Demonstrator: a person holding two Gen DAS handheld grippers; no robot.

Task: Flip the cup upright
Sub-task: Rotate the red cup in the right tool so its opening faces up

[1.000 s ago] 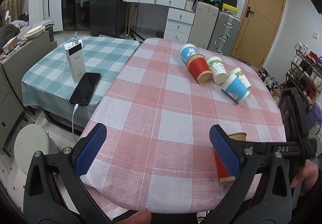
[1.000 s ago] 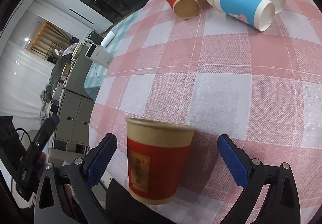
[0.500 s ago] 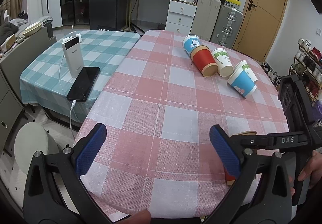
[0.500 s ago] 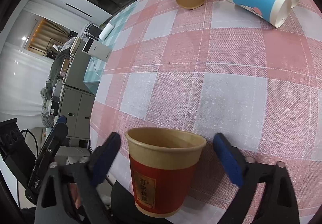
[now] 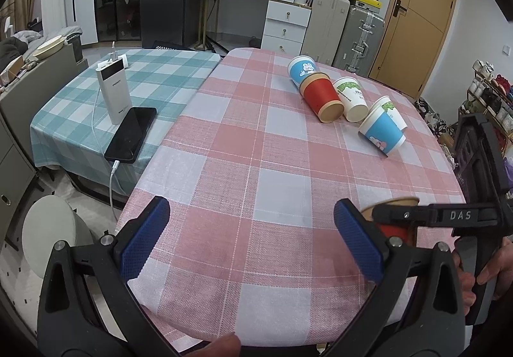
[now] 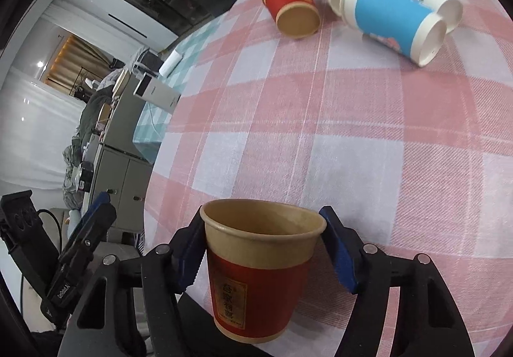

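Change: since a second ago the right tongs [image 6: 261, 248] have narrowed from wide apart to close about the red cup [image 6: 258, 270]; the left tongs [image 5: 250, 244] have kept their spread while their view has risen a little
Right tongs: low centre of the right wrist view; blue pads at both sides of the cup's tan upper band; the left pad seems to touch, the right pad sits at the rim, so I read them as clamped on it, though firm contact on the right is hard to confirm
Red cup: upright, mouth up, near the desk's [image 6: 368, 139] near edge at the bottom of the frame; in the left wrist view it shows only partly, at lower right behind the other tool
Left tongs: wide apart, holding nothing, over the near edge of the pink checked cloth
Other cups: five lie on their sides in the upper right of both views; a second red one [image 6: 293, 9], a blue one [image 6: 394, 20] in front, two white-and-green, and a blue one behind; all well apart from the held cup
Side items: a phone [image 5: 131, 134] and a white power bank [image 5: 113, 89] on the green checked table at left
Risk: the paper wall is soft, so a hard squeeze high on the band could crush the rim; the cup stands close to the edge, so a sideways drag on release could tip it off
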